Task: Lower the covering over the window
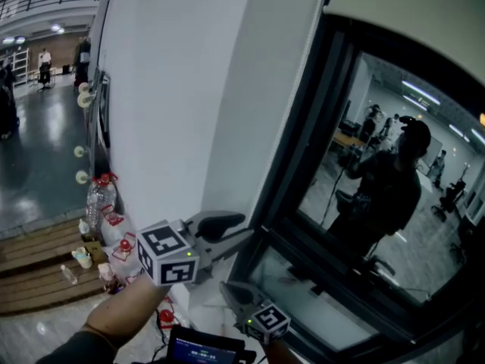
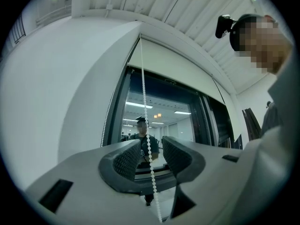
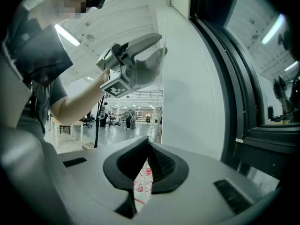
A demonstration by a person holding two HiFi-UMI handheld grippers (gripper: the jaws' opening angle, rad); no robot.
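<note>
My left claw point(image 2: 152, 150) stands partway open. The thin white bead chain point(image 2: 144, 102) hangs straight down between its ribbed pads point(image 2: 125, 159) and, as far as I can see, touches neither. My right claw point(image 3: 149, 145) sits lower, with its jaws fully together. The chain runs down to their tips, so I judge it pinched there. The pale roller blind point(image 2: 180, 62) covers only the top strip of the dark-framed window point(image 1: 379, 165). Most of the glass is bare, so I reckon the job is in its early part.

I read this step as a hand-over-hand pull: the lower claw holds while the upper one takes a fresh hold. To do it well, I would close the left claw squarely on the beads, mid-pad and not at the tips, before the right claw lets go. That way the chain never runs free.

The pull should go straight down along the chain's own line, not out from the wall, or the beads may skip at the top. What looks like the other strand point(image 2: 108, 123) hangs by the frame. I would keep clear of it, since pulling it would likely raise the blind.
</note>
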